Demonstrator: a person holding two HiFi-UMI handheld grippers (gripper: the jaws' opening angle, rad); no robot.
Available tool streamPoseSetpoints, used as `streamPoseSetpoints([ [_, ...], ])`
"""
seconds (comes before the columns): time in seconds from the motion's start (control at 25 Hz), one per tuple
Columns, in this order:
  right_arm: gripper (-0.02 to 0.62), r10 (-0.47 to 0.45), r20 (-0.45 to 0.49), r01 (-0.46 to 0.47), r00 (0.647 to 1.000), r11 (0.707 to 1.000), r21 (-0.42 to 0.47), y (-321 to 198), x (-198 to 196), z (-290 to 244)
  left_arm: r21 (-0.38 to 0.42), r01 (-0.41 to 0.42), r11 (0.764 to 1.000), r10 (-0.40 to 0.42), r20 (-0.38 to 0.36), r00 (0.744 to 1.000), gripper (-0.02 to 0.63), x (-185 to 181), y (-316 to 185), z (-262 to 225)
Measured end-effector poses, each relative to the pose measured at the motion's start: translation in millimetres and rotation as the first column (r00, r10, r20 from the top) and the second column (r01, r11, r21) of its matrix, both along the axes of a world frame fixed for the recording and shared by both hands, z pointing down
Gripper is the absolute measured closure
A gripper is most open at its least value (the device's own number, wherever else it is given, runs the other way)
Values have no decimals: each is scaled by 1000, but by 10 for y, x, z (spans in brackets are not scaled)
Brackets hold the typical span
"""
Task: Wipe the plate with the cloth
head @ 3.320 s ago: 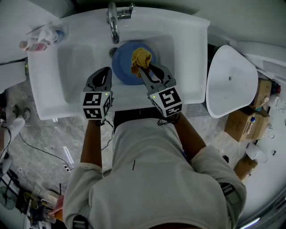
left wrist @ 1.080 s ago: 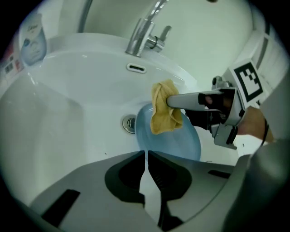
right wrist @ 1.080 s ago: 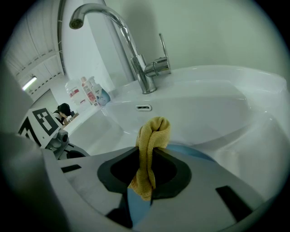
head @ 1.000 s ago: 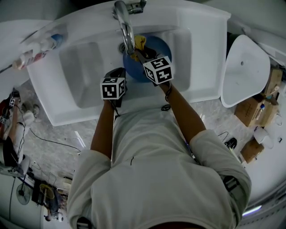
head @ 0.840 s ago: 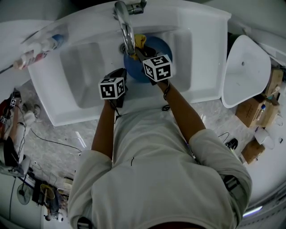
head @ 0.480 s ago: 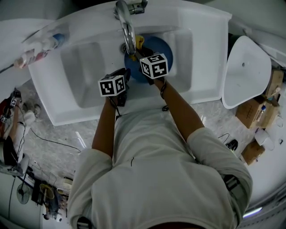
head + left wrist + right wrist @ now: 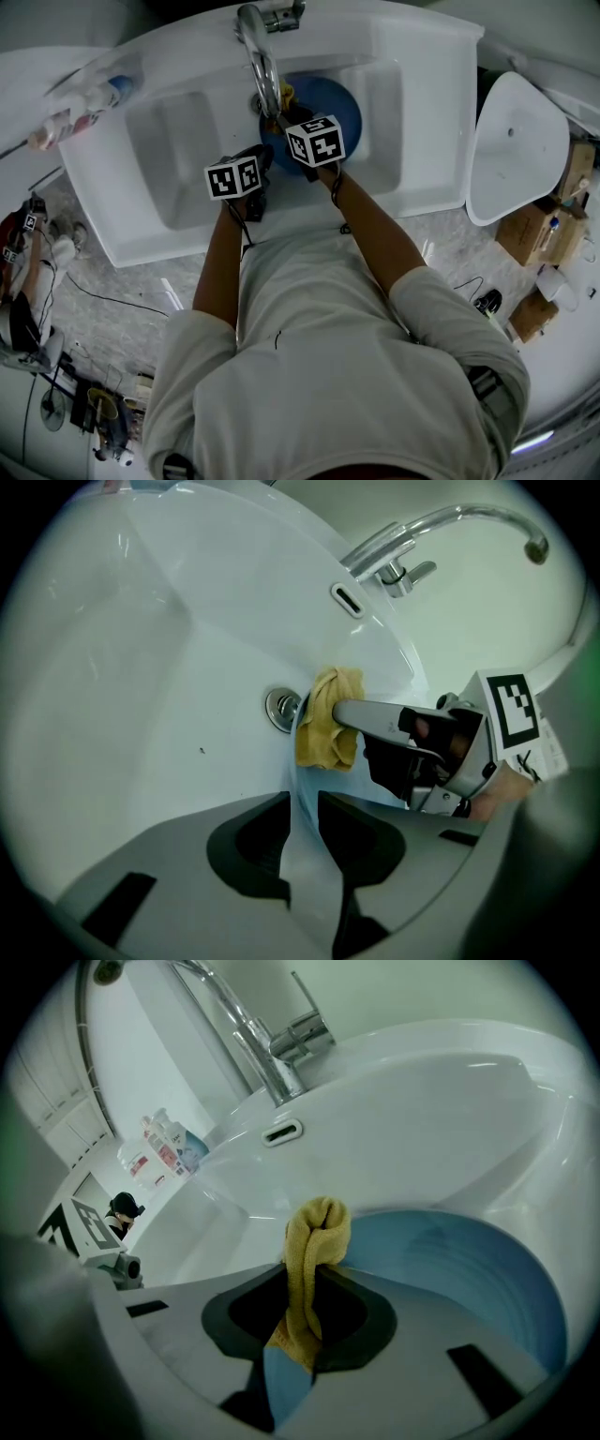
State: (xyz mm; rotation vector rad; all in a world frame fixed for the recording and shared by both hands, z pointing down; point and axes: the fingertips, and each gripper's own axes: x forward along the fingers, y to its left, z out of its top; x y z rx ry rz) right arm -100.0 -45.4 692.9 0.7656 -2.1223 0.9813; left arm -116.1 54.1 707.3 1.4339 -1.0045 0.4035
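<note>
I hold the plate (image 7: pixel 469 1260) steady for wiping.
Left hand-held gripper (image 7: pixel 302 803) clamps its rim; right hand-held gripper (image 7: pixel 302 1288) pinches the cloth (image 7: pixel 314 1232).

Head view is evenly lit, cool and rather dim; the white sink (image 7: pixel 412 112) reads brightest at upper centre, the floor (image 7: pixel 103 291) at lower left sits in gloom, and straight edges bow under the wide lens. Gripper views are fisheye circles with black corners and a green fringe at one side; left gripper (image 7: pixel 303 803) and right gripper (image 7: pixel 302 1279) bodies are soft across the bottom, the cloth (image 7: pixel 314 1232) sharp at centre. Thin glare streaks lie at upper left of the left gripper view, with glints on the faucet (image 7: pixel 384 555).
</note>
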Motion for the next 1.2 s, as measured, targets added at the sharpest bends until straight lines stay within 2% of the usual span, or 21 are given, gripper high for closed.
streamPoseSetpoints([
  [0.32, 525, -60, -9, 59, 998, 997, -45, 198, -53, 93, -10, 17, 1000, -17, -28, 999, 541, 27, -3, 35],
  [0.68, 525, -161, 23, 162, 987, 980, -116, 409, -54, 143, -8, 30, 1000, -30, -34, 999, 543, -5, -15, 49],
  [0.8, 525, -214, 35, 217, 976, 964, -153, 533, -20, 152, -3, 48, 999, -48, -33, 998, 544, -30, -34, 53],
  [0.96, 525, -319, 46, 321, 947, 926, -199, 773, 65, 147, -6, 61, 998, -62, -25, 998, 544, -45, -29, 52],
  [1.2, 525, -399, 22, 396, 917, 897, -198, 941, 171, 124, -9, 66, 998, -66, -6, 998, 543, -35, -36, 48],
])
